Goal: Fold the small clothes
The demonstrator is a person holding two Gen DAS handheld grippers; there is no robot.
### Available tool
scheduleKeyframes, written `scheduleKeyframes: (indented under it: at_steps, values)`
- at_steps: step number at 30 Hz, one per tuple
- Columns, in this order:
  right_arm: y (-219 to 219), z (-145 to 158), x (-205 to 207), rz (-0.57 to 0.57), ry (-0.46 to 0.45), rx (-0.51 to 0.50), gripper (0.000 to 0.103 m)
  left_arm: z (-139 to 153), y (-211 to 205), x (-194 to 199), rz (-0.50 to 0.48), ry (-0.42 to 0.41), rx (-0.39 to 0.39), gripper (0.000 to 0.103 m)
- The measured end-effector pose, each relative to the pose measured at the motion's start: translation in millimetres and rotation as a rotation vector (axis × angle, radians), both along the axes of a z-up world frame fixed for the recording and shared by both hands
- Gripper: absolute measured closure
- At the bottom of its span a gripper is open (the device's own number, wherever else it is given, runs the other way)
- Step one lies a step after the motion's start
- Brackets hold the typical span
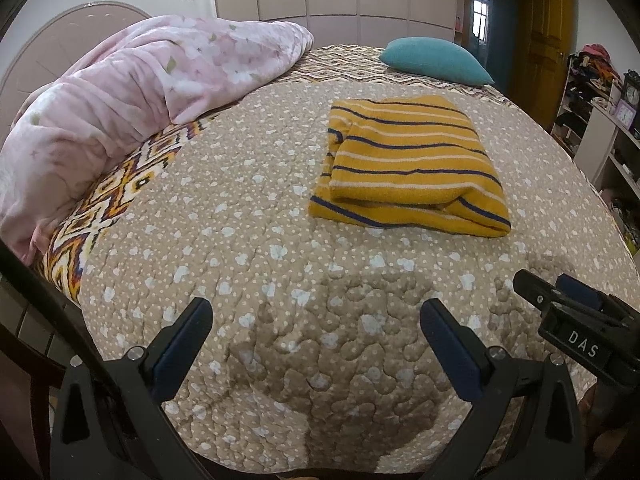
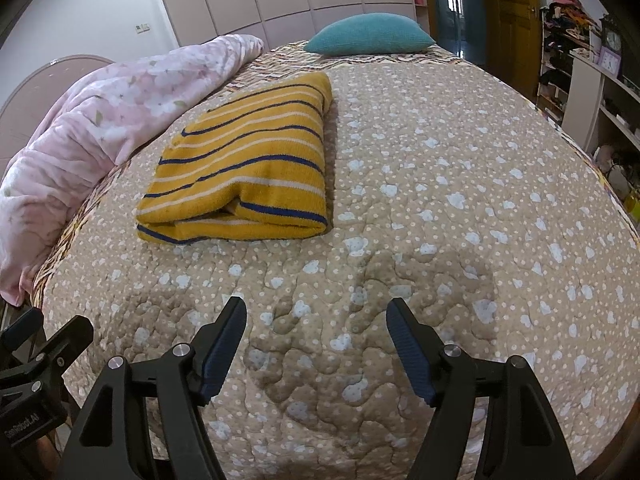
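Left to right: pink floral duvet point(image 1: 132, 80) bunched along the left edge of the bed point(image 1: 280, 280), overhanging that side, with a curved headboard point(image 1: 60, 44) behind it. Patterned zigzag blanket point(image 1: 108, 208) shows under it, running along the left border and the far end.

My left gripper point(image 1: 316, 316): jaws apart, nothing between them, only bare quilt under and ahead. Open quilt between the jaws and the folded yellow striped garment point(image 1: 408, 164).

The garment sits mid-bed, folded into a thick rectangle, flat on the quilt. Its left side is near the duvet but apart from it. Folded edges face me, layers visible at the near edge.

My right gripper point(image 2: 316, 316): jaws apart, empty, over the near quilt. From this side the garment point(image 2: 244, 160) is ahead-left; everything right of it is clear quilt out to the bed's right edge.

Teal pillow point(image 2: 368, 36) at the far end, well apart from the garment. Beyond the right edge: shelving point(image 2: 592, 92) with clutter and clocks, yellow door point(image 2: 508, 20) at the back
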State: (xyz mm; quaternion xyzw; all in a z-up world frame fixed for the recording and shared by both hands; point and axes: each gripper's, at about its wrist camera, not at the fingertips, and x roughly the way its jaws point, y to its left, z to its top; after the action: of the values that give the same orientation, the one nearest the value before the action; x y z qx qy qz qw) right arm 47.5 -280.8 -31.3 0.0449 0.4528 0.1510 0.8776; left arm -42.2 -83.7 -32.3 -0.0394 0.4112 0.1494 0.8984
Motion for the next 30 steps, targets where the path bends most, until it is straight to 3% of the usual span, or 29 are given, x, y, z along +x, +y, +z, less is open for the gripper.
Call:
scheduleKeyframes:
  at_steps: [19,30]
  values:
    - [2,-1,1,0.006,-0.014,-0.037,0.025,-5,2,3,-0.015,0.013,-0.032,0.0]
    - [6,7,32,0.009,-0.048,-0.118,0.024,0,16,26,-0.023,0.007,-0.064,0.0]
